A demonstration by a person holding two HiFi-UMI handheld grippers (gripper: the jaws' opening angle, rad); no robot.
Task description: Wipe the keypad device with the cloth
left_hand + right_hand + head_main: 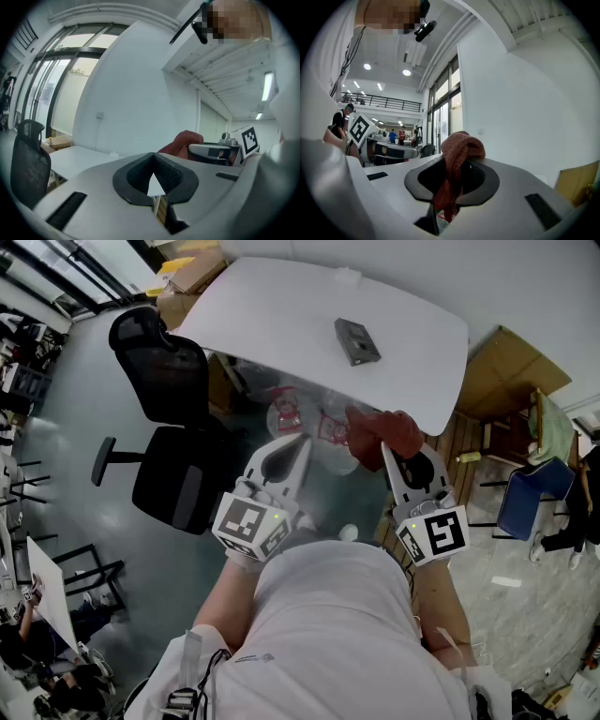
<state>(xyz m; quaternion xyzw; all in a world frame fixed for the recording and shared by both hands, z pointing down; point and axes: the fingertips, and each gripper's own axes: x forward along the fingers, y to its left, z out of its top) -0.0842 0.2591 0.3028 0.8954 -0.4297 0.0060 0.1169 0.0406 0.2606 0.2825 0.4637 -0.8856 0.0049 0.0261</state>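
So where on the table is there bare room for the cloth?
Widest bare stretch: the table left of the keypad device, toward the office chair. A narrower strip lies between the device and the table's right edge. Tightest by the near edge, where the right gripper holds the cloth beside the left gripper.

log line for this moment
right tool: shut on red cloth | left tool: shut, empty | keypad device: on white table, untouched

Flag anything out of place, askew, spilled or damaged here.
Nothing is spilled or damaged. The keypad lies skewed on the table, and the cloth sits bunched in the right hand-held gripper, apart from the keypad.
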